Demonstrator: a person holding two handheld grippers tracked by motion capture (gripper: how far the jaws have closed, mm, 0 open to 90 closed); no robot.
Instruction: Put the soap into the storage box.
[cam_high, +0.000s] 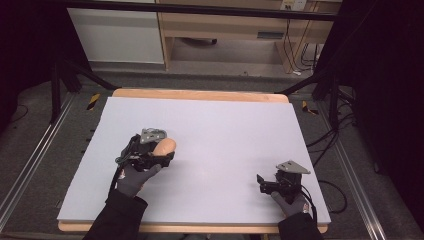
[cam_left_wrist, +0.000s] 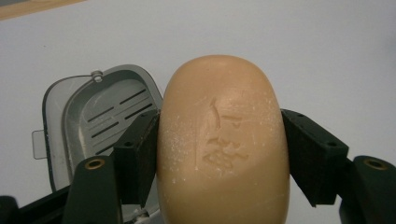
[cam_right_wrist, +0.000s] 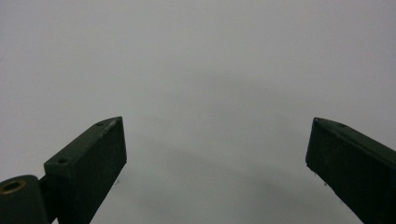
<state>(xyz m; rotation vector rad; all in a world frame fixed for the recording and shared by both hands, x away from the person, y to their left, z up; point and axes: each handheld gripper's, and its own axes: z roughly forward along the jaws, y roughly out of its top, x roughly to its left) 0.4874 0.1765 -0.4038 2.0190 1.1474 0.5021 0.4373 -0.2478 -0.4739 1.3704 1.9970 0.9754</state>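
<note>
A tan oval bar of soap (cam_left_wrist: 223, 140) with a stamped mark and white flecks is clamped between the black jaws of my left gripper (cam_left_wrist: 219, 122). In the high view the soap (cam_high: 165, 145) sits at the table's left middle, held in the left gripper (cam_high: 167, 152) by a gloved hand. Just behind and left of the soap in the left gripper view lies an open grey soap dish (cam_left_wrist: 105, 109) with slotted drain lines. My right gripper (cam_high: 261, 182) rests near the front right, its jaws wide apart; in its own view the right gripper (cam_right_wrist: 217, 135) has nothing but bare mat between them.
A pale lavender mat (cam_high: 215, 120) covers the wooden table (cam_high: 200, 94). Black frame legs and cables stand on the floor at both sides, and a wooden cabinet (cam_high: 225, 25) is beyond the far edge.
</note>
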